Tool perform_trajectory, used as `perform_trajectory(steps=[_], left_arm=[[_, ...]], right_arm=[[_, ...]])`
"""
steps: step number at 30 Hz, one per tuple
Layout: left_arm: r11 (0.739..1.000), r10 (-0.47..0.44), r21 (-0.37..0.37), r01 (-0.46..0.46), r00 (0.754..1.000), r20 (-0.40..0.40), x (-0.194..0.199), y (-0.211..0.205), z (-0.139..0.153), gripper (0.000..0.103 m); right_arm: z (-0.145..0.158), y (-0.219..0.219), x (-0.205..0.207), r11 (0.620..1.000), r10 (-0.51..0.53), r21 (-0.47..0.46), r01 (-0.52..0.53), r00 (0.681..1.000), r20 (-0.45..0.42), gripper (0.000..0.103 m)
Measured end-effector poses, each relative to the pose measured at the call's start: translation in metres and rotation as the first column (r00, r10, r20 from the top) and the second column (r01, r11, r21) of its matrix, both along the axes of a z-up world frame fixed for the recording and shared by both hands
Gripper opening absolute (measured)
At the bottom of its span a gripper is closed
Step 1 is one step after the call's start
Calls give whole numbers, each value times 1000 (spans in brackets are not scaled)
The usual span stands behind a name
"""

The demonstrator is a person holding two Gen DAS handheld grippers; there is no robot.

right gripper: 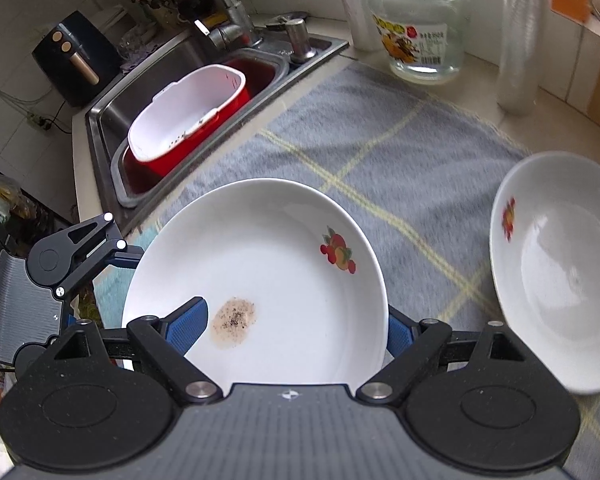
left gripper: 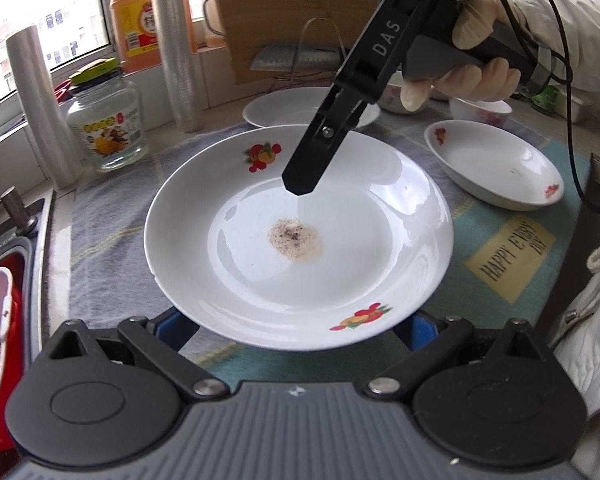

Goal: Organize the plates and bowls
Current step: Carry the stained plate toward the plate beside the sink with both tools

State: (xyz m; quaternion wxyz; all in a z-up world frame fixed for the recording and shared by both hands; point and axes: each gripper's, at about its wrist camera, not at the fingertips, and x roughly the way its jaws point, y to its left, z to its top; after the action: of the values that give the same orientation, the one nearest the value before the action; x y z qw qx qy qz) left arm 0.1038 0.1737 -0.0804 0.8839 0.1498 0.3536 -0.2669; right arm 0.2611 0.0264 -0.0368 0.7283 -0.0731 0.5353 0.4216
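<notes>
Three plates (left gripper: 496, 160), two bowls (left gripper: 480, 110), left gripper (left gripper: 296, 330) and right gripper (right gripper: 296, 320) fingers spread around soiled plate (left gripper: 300, 240)

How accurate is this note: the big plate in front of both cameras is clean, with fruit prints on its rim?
Not clean. The big plate has a brownish, speckled patch of residue in its middle, as both wrist views show. The fruit prints on its rim are right.

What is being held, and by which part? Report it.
The stained plate rests by its near rim across the open left gripper. The right gripper straddles the opposite rim; whether it grips is unclear.
</notes>
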Motion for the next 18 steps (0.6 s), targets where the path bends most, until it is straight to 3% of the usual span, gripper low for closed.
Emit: perform_trajectory(steps=[18], left_arm=[[998,58,14,-58,998,13,44,32,-1,100]], right_arm=[[-7,45,53,999,42,4,-42,999,30,93]])
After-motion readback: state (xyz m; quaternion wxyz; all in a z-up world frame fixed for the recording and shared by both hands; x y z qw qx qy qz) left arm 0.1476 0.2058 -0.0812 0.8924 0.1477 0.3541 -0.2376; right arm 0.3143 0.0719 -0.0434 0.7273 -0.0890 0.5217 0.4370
